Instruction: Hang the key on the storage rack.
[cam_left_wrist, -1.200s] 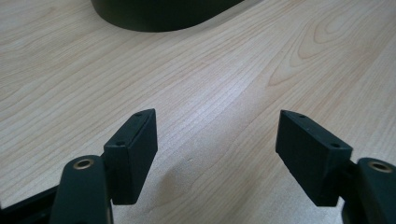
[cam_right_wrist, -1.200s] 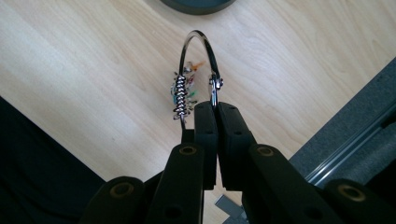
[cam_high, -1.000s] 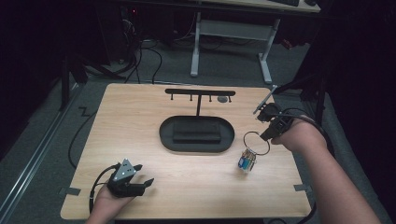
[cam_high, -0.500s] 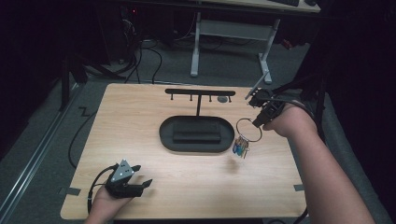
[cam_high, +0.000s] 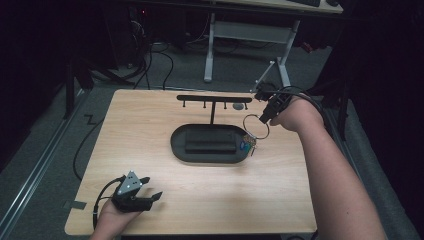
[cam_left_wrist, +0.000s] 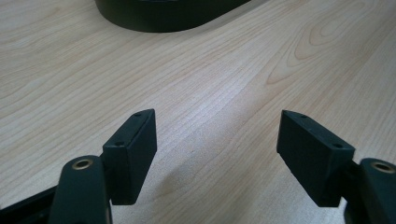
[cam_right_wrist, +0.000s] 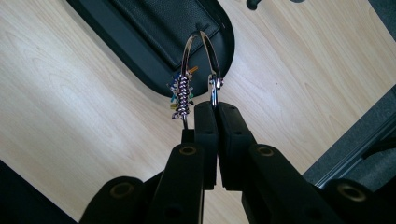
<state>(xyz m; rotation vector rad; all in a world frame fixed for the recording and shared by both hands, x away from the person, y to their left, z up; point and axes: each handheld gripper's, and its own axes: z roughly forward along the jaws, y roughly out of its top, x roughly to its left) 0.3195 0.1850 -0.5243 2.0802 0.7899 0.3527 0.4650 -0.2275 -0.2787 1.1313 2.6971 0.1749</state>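
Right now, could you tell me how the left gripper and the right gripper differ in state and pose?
The left gripper has its fingers spread wide with nothing between them; the right gripper is shut on the key ring. The left gripper sits low at the table's near edge; the right gripper is raised beside the black stand. Both have black fingers.

Left claw (cam_left_wrist: 217, 154) jaws wide apart, nothing between; wooden table (cam_left_wrist: 224, 74) beneath; black base (cam_left_wrist: 168, 11) ahead.
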